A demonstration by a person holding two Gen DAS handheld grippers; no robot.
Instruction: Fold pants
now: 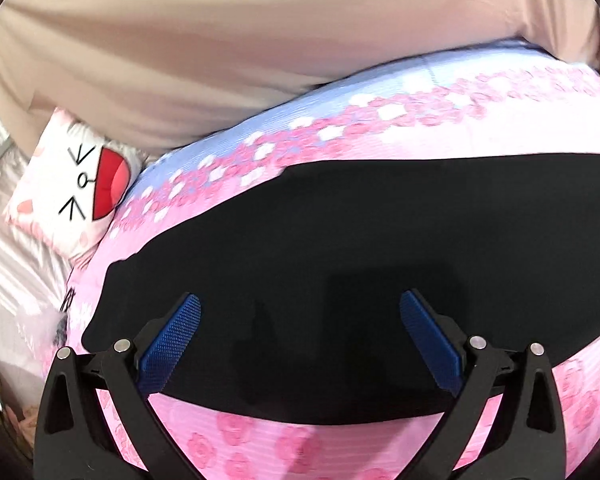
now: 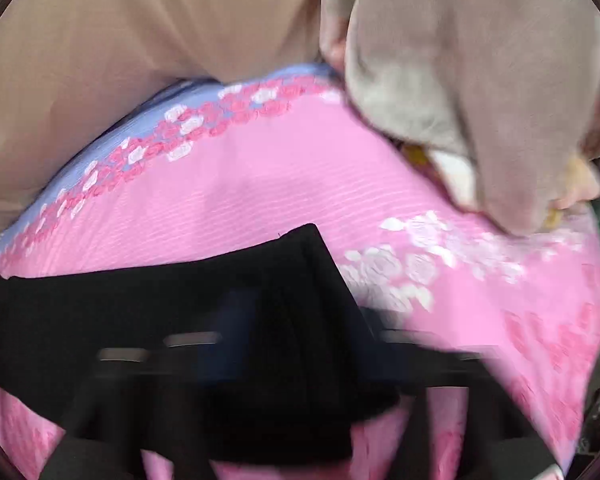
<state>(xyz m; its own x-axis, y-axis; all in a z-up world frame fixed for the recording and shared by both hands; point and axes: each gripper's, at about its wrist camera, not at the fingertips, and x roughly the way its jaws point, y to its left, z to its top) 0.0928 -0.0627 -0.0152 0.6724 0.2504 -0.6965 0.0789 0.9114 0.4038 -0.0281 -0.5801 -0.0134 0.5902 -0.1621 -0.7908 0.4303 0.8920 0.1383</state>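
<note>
Lying flat on the pink rose-printed bedspread (image 1: 380,136), the black fabric pants (image 1: 340,240) form one long band, seemingly folded lengthwise, crosswise folds remaining. One pair of pants, one cat-face cushion (image 1: 76,184) far left. Left gripper (image 1: 300,336) gapes wide, empty; right gripper (image 2: 260,360) blurred, grip indeterminable

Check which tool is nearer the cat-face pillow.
Left. The left tool hangs open above the black pants, with the cat-face pillow just past their far-left end. The right tool's view, badly blurred, shows no pillow.
</note>
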